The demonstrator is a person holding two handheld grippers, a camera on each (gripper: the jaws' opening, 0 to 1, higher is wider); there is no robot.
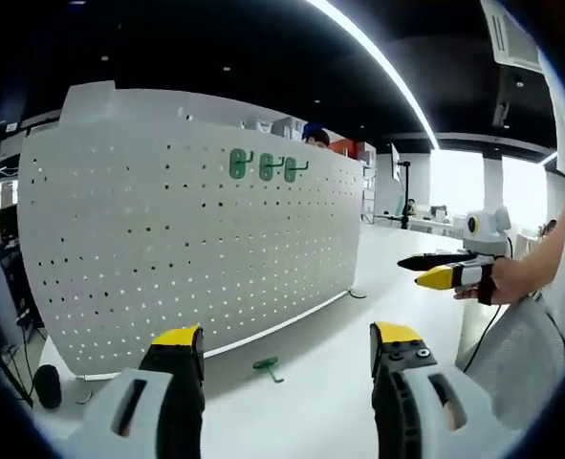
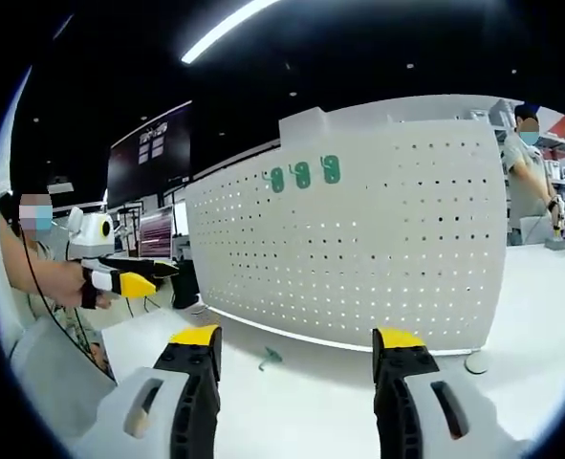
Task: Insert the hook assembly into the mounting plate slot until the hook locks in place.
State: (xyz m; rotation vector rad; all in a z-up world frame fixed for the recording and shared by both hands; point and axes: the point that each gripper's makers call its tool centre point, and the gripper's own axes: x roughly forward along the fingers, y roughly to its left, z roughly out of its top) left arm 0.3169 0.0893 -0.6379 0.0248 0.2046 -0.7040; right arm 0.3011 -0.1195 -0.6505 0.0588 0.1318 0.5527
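— Where's the loose hook (image 1: 266, 365)?
— Flat on the table (image 1: 339, 402), just before the pegboard's (image 1: 167, 239) bottom edge; three hooks (image 1: 263, 165) hang near its top.
— And the claws?
— Left gripper (image 1: 287, 349) and right gripper (image 2: 296, 349) are raised level, jaws spread wide, holding nothing.

Three green hooks (image 1: 263, 166) hang on one white pegboard (image 1: 167, 258); one loose hook (image 1: 267, 366) lies on the table.

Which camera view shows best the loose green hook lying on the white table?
The left gripper view: the loose green hook lies nearer, its stem distinct. In the right gripper view the hook is smaller and blurred.
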